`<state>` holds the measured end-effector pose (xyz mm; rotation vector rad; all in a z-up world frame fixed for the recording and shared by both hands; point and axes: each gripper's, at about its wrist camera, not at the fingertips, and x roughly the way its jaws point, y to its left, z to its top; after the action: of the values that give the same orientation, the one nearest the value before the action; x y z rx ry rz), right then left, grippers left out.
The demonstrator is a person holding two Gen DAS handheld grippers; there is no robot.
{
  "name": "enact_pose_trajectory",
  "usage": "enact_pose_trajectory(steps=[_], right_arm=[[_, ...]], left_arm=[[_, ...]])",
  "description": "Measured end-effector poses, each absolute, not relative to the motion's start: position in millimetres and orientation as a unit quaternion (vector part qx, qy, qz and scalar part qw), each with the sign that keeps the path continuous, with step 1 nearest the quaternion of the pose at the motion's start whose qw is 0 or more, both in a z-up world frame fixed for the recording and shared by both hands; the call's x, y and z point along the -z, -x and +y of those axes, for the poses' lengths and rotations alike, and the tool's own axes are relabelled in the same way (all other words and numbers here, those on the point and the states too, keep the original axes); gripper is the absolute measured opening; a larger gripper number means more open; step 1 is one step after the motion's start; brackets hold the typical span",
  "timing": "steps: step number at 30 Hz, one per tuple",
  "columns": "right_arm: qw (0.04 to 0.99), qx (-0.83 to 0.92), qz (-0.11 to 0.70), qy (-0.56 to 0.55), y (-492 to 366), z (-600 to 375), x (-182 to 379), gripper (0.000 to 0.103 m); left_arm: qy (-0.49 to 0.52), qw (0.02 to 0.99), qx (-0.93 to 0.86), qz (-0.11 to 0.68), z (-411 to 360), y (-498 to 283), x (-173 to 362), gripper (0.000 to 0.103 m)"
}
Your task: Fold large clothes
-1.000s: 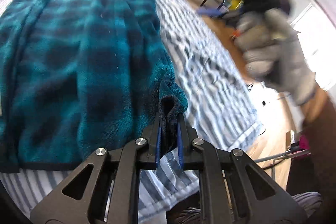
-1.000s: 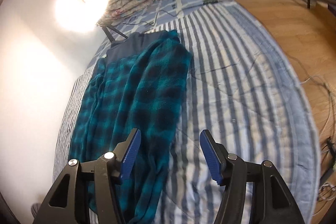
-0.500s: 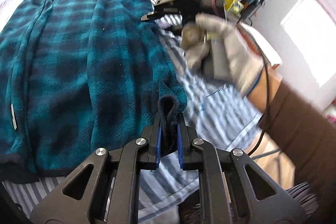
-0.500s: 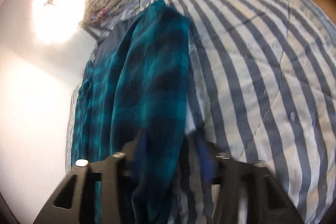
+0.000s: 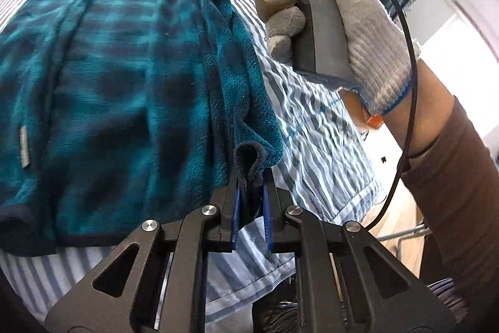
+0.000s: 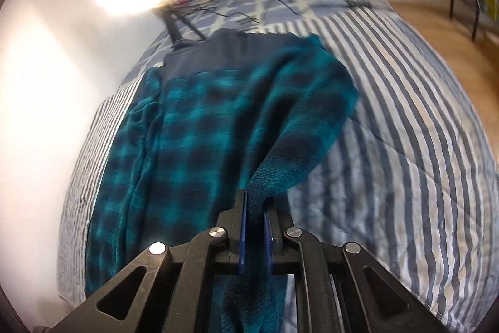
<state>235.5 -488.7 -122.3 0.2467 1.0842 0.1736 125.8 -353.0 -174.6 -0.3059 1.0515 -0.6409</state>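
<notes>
**Right jaws just closed on fleece edge**

Swung across from open air, right gripper (image 6: 255, 219) now pinching teal plaid fleece garment (image 5: 118, 89) at far side edge; left gripper (image 5: 251, 203) clamped on dark-bound hem corner. Spread on striped quilt (image 6: 405, 145) — plush, thick, slippery pile. Risk: shallow bite slipping under lift, fold skewing.

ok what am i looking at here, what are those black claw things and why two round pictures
There is no robot. A person holds a hand gripper in each hand, and a fisheye camera on each looks along its jaws, hence two round pictures. A teal plaid fleece garment lies on a striped bedspread. In the left wrist picture, the left gripper is shut on the garment's dark hem. The gloved hand holds the right gripper further up the same edge. In the right wrist picture, the right gripper has just been closing, with fleece pinched between its jaws.
</notes>
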Motion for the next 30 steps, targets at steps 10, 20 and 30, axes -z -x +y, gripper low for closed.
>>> enact_pose_trajectory(steps=[10, 20, 30], right_arm=[[0.856, -0.112, 0.504, -0.024, -248.3, -400.1, 110.5, 0.006], [0.828, -0.138, 0.541, 0.056, -268.3, -308.7, 170.0, 0.006], [0.823, -0.137, 0.549, 0.053, -270.0, -304.0, 183.8, 0.006]], left_arm=[[0.217, 0.808, 0.247, 0.488, -278.9, -126.4, 178.2, 0.010], [0.224, 0.814, 0.201, 0.497, -236.7, -112.2, 194.1, 0.010], [0.214, 0.815, 0.204, 0.498, -241.5, -106.7, 194.4, 0.010]])
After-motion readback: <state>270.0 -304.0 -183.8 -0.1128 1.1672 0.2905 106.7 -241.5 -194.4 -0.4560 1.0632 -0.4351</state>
